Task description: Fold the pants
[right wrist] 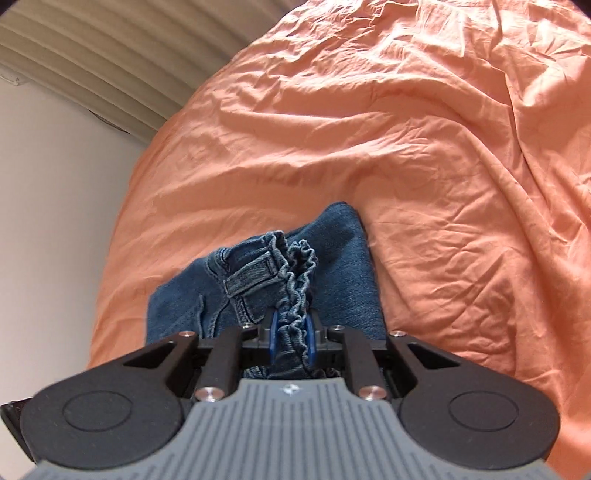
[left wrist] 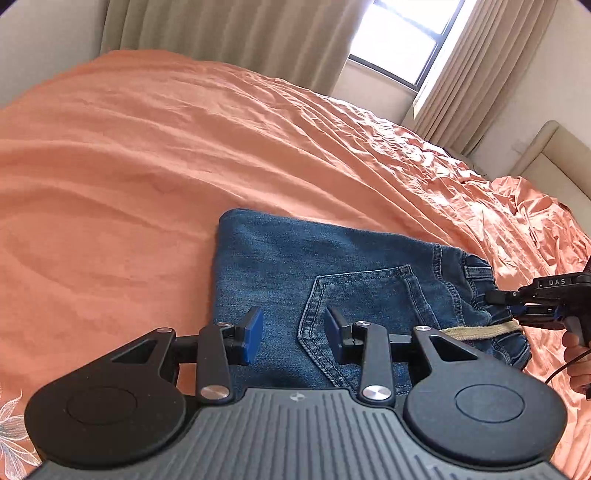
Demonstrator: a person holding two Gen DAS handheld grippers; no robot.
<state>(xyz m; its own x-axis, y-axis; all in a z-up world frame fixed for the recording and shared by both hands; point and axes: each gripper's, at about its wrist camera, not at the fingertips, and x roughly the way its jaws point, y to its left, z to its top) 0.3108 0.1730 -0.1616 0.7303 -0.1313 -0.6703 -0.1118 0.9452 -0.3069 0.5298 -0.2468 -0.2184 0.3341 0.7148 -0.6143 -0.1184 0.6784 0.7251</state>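
Blue denim pants [left wrist: 295,266] lie folded into a compact rectangle on the orange bed sheet [left wrist: 147,166], back pocket facing up. My left gripper [left wrist: 293,332] hovers over the pocket's left edge, open, its blue pads apart with only flat denim seen below them. My right gripper [left wrist: 493,297] comes in from the right and pinches the ruffled waistband. In the right wrist view my right gripper [right wrist: 291,325] is shut on the gathered elastic waistband [right wrist: 299,273], which bunches up between the pads; a belt loop lies to its left.
The wrinkled orange sheet [right wrist: 406,147] spreads all around the pants. Beige curtains [left wrist: 221,33] and a bright window [left wrist: 402,40] stand behind the bed. A cream padded piece [left wrist: 554,158] sits at the far right. A hand [left wrist: 576,365] holds the right gripper's handle.
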